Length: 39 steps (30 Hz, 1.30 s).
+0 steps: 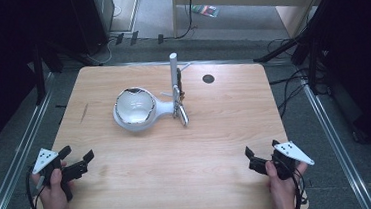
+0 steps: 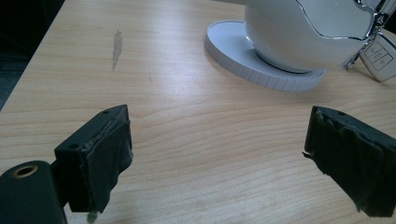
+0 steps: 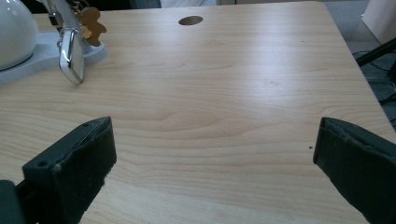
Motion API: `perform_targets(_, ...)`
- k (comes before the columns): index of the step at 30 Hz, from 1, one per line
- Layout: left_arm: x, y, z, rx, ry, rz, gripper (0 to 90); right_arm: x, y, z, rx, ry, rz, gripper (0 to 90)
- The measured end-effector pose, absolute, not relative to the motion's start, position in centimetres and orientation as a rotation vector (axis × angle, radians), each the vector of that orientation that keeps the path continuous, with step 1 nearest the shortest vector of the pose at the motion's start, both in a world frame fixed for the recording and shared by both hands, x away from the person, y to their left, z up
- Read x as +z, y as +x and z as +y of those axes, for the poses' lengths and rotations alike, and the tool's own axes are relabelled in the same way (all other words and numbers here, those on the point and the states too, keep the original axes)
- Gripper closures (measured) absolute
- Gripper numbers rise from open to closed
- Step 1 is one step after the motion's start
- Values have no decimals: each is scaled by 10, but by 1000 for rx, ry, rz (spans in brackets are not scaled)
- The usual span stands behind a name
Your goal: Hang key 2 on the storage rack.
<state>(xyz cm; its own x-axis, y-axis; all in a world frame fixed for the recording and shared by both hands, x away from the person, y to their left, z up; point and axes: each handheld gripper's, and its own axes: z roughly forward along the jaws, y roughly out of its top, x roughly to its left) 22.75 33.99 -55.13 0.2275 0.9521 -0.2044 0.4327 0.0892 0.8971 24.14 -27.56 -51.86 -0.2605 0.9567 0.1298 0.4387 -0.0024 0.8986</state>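
Two black two-jaw grippers rest low over the near corners of a pale wooden table [image 1: 177, 155], the left gripper [image 1: 80, 160] and the right gripper [image 1: 260, 154], each with its jaws spread wide and nothing between them.

Much is cut off or hard to read. In the left gripper view the white egg-shaped bowl with a jagged chrome rim [image 2: 303, 32] runs off the top edge, so its opening is hidden there, and a white car key fob [image 2: 380, 56] is clipped by the right edge. In the right gripper view the bowl [image 3: 16, 32] shows as a curved white flank at the left edge. The items hanging by the upright white post [image 1: 174, 73] are too small to tell apart in the high view.

The high view alone gives the whole white stand: bowl [image 1: 134, 107], round base and post together, near the middle of the far half of the table. The right gripper view adds a small brown bear-shaped charm [image 3: 91, 25] and the fob [image 3: 71, 56] seen edge-on, hanging with its tip at the tabletop, and a dark round hole [image 3: 190, 20] in the table beyond. The left gripper view shows the ribbed white round base [image 2: 252, 65] close up.

The stand lies well apart from both grippers, ahead of the left one's jaws and far off to the left of the right one's.
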Motion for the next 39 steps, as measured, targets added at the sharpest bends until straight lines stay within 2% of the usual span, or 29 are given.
perform_targets(23, -551, 227, 339, 658, 1511, 1365, 81, -530, 219, -331, 1159, 1484, 1693, 0)
perform_targets(39, -551, 227, 340, 651, 1504, 1362, 81, -540, 215, -344, 1213, 1512, 1677, 4)
